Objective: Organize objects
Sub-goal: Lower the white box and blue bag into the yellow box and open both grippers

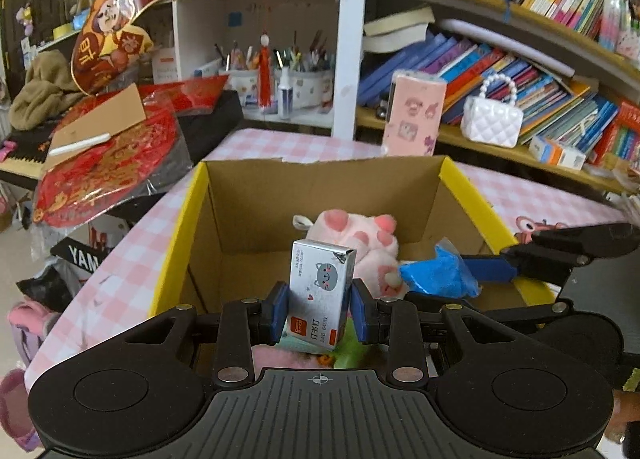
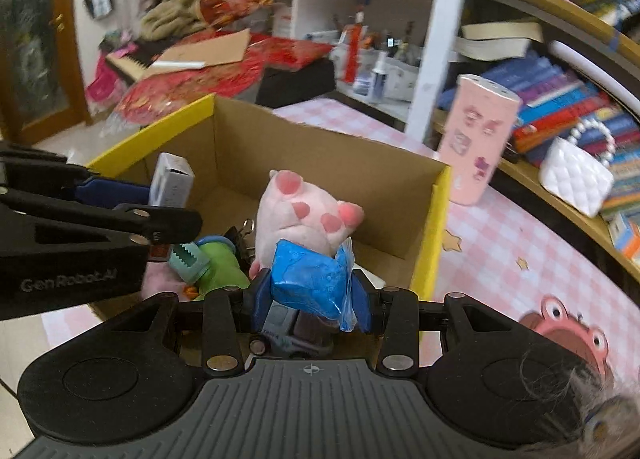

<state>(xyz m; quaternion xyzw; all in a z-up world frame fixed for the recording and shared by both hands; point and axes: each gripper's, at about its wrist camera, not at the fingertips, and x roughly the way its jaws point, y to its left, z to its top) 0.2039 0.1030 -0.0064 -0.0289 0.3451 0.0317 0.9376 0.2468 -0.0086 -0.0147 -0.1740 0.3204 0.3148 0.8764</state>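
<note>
Left wrist view: our left gripper (image 1: 320, 305) has its fingers (image 1: 280, 311) clamped on a small silver staple box (image 1: 320, 291), held upright with a slight tilt, above the near side of the open cardboard box (image 1: 240, 219). The cardboard box with yellow-edged flaps sits on the pink checked surface (image 1: 272, 143). Inside it lies a pink plush paw (image 1: 360, 239) against the middle of the floor. Our right gripper (image 1: 496, 269) comes in from the right edge, over the box's right wall, fingers pinching a blue crumpled packet (image 1: 436, 271) just beside the paw.

Right wrist view: right gripper (image 2: 310, 295) fingers are clamped on the blue packet (image 2: 308, 279), over the box's near edge. Plush paw (image 2: 304, 215) sits right behind the packet. A green toy (image 2: 216, 259) lies left of it in the box (image 2: 320, 155). Left gripper (image 2: 120, 189) enters from the left, holding the staple box (image 2: 172, 179) over the box's left wall. A pink cylinder (image 2: 476, 143) stands on the surface (image 2: 500, 239) past the box's far right corner.
</note>
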